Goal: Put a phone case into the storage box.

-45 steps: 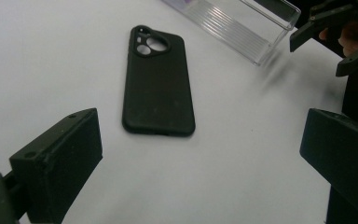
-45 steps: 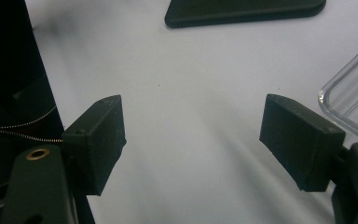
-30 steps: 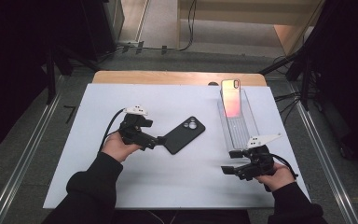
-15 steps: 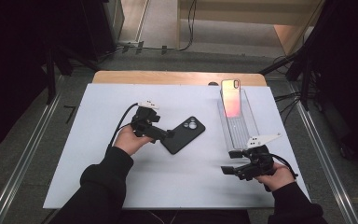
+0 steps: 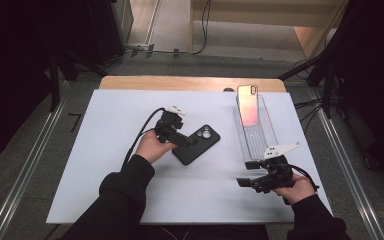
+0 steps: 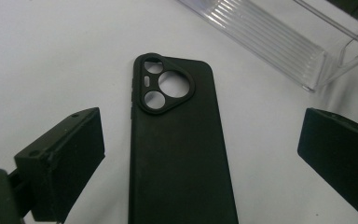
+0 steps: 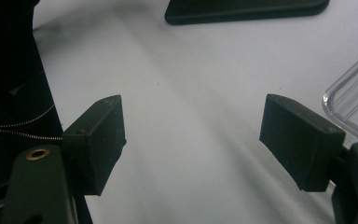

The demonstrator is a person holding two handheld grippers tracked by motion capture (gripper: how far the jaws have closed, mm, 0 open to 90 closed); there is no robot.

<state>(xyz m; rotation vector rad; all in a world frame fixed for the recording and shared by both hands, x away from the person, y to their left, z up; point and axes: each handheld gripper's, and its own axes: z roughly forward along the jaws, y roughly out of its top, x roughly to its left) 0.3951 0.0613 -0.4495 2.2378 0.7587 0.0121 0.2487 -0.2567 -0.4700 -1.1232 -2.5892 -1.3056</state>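
While the left gripper [image 6: 200,154] holds its jaws wide around the black phone case [image 6: 177,144] at frame centre, the case looks light, bendable; grip its long edges.

My left gripper [image 5: 190,142] reaches from the left of the scene toward the middle, my hand [image 5: 151,146] wrapped round its body and my dark-sleeved forearm slanting in from the near edge. Its jaws stand wide apart, pressing on nothing. My right gripper [image 5: 243,182] sits low at the near right, pointing left, held in my right hand [image 5: 295,189]. Its jaws are parted too, with bare space between them.
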